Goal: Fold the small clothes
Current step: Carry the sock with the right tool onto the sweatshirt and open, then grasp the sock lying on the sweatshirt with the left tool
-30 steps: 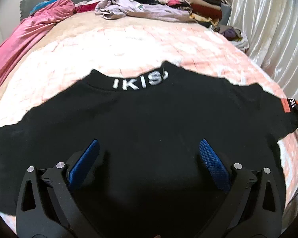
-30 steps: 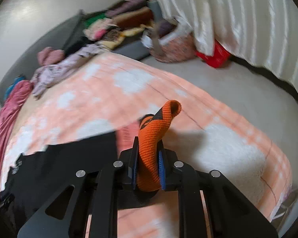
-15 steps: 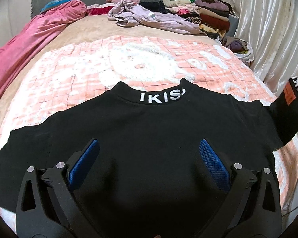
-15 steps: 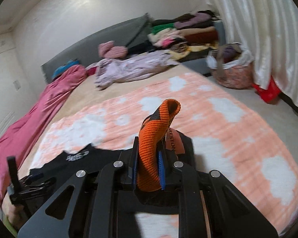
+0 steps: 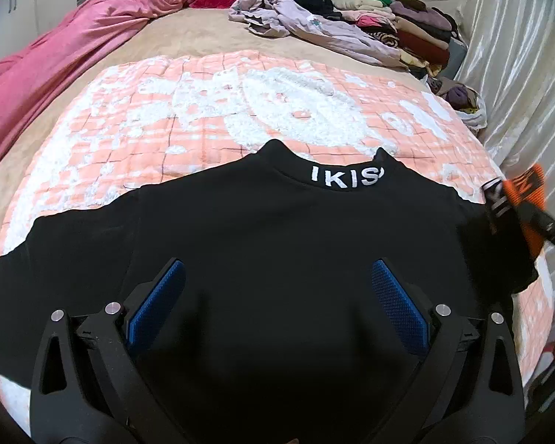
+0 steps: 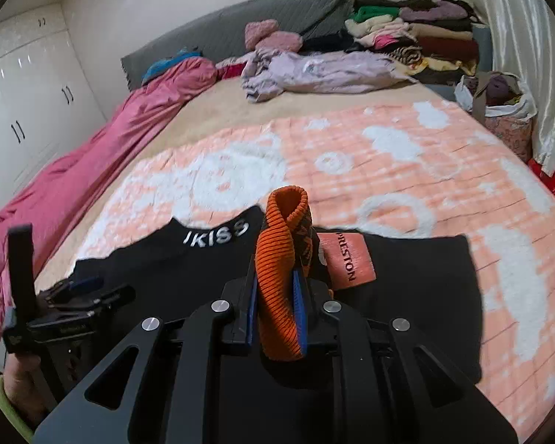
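Observation:
A black sweatshirt [image 5: 277, 229] with white collar lettering lies spread on the peach-and-white blanket [image 5: 240, 103]. It also shows in the right wrist view [image 6: 407, 277]. My left gripper [image 5: 277, 303] is open and hovers over the shirt's body, holding nothing. My right gripper [image 6: 275, 296] is shut on the shirt's orange ribbed cuff [image 6: 281, 259] and holds the sleeve over the right side of the shirt. That cuff [image 5: 529, 199] shows at the right edge of the left wrist view. The left gripper [image 6: 74, 292] also shows in the right wrist view.
A pink duvet [image 5: 55, 59] lies along the bed's left side. A lilac garment [image 5: 314, 26] and a stack of folded clothes [image 5: 399, 26] sit at the far end. A bag of clothes [image 6: 499, 107] and white curtains [image 6: 525, 37] stand right of the bed.
My right gripper has carried the orange cuff leftward from beyond the shirt's right edge, folding the sleeve over the shirt. The left gripper has stayed open over the shirt.

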The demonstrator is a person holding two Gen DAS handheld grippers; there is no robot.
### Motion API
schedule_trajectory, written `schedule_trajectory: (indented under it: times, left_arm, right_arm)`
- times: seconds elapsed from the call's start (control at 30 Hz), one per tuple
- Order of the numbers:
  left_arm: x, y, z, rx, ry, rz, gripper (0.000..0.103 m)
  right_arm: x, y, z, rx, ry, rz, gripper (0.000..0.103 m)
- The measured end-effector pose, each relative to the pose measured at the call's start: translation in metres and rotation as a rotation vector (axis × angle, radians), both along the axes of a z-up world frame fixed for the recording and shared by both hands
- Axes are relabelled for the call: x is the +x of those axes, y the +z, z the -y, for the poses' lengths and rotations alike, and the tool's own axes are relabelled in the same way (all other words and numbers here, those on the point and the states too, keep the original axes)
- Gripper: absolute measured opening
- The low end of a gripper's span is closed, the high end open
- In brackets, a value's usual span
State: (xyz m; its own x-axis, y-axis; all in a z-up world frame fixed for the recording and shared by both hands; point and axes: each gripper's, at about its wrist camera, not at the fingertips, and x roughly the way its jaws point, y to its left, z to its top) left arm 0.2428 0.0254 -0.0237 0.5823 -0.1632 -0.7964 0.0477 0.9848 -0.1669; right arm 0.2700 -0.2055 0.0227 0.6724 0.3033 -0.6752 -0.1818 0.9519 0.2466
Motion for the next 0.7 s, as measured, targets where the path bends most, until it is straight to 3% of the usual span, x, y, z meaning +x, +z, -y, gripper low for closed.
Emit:
schedule_trajectory:
  times: [0.17,0.27,0.3,0.37,0.5,0.7]
  left_arm:
    - [0.0,-0.001,0.0,-0.008,-0.006,-0.003,0.094]
    - [0.0,-0.002,0.002,-0.012,-0.012,0.0,0.094]
    - [0.0,-0.003,0.003,-0.019,-0.015,0.0,0.094]
    - [0.001,-0.006,0.005,-0.044,-0.026,-0.006,0.094]
    - [-0.001,-0.011,0.015,-0.122,-0.073,-0.017,0.094]
    - [-0.008,-0.011,0.062,-0.246,-0.234,-0.015,0.094]
  right_arm:
    - [0.002,-0.012,-0.017,0.005,0.034,-0.017,0.02]
    - [-0.003,-0.01,-0.02,0.046,0.076,0.002,0.028]
    - [-0.006,-0.008,-0.021,0.051,0.082,0.013,0.036]
    - [-0.012,-0.003,-0.018,0.052,0.087,0.04,0.039]
    - [-0.022,-0.001,-0.009,-0.037,0.05,0.074,0.041]
    - [-0.041,-0.011,0.014,-0.172,-0.008,0.076,0.042]
